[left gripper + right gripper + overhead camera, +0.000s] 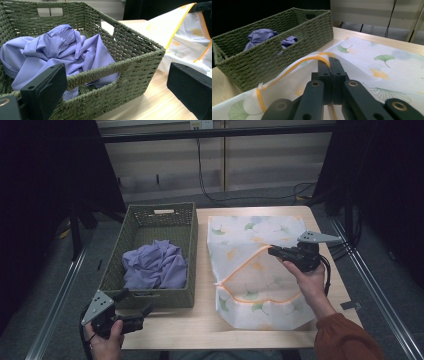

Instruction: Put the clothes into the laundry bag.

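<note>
At a pale wooden table [200, 330], the right gripper [274, 252] pinches the orange-trimmed edge of a white laundry bag [260, 237] printed with ginkgo leaves, jaws clamped tight on the rim and lifting it off the lower layer. The left gripper [142, 312] waits at the near-left corner, jaws spread wide and empty, facing a green woven basket [187, 227] where a crumpled purple garment [155, 265] lies against the near wall.

The step in hand looks to be opening the bag's mouth — best done by raising the trim straight up and a little toward the basket, keeping the grip on the orange piping so the thin fabric does not slip free. The basket's right wall sits just beside the bag, leaving little room between them; the bag's right edge runs near the table's edge — open space lies above.
</note>
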### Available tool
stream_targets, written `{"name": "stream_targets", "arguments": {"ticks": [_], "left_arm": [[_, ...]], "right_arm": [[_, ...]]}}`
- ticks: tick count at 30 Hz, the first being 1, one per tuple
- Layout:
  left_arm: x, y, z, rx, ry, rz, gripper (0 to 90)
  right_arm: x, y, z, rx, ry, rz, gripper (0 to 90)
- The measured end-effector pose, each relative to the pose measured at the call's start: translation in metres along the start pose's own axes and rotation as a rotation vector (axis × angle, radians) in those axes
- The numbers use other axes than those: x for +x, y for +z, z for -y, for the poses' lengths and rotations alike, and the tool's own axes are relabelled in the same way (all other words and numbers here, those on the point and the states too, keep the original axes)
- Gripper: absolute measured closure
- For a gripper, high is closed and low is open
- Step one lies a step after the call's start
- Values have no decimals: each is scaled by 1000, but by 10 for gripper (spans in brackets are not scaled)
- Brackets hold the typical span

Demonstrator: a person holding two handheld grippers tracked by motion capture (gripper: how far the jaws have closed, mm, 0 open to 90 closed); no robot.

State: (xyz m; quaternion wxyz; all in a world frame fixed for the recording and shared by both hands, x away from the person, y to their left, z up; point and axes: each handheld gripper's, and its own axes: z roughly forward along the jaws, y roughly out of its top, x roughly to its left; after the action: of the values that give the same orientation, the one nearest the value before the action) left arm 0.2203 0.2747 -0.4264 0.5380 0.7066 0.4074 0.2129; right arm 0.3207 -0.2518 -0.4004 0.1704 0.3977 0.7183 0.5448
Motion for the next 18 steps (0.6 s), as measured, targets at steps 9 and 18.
{"name": "stream_targets", "arguments": {"ticks": [9, 18], "left_arm": [[0, 0, 0, -2, 0, -2, 30], [-1, 0, -3, -2, 6, -10, 33]], "right_arm": [[0, 3, -8, -13, -10, -14, 895], [-2, 5, -9, -18, -11, -36, 894]]}}
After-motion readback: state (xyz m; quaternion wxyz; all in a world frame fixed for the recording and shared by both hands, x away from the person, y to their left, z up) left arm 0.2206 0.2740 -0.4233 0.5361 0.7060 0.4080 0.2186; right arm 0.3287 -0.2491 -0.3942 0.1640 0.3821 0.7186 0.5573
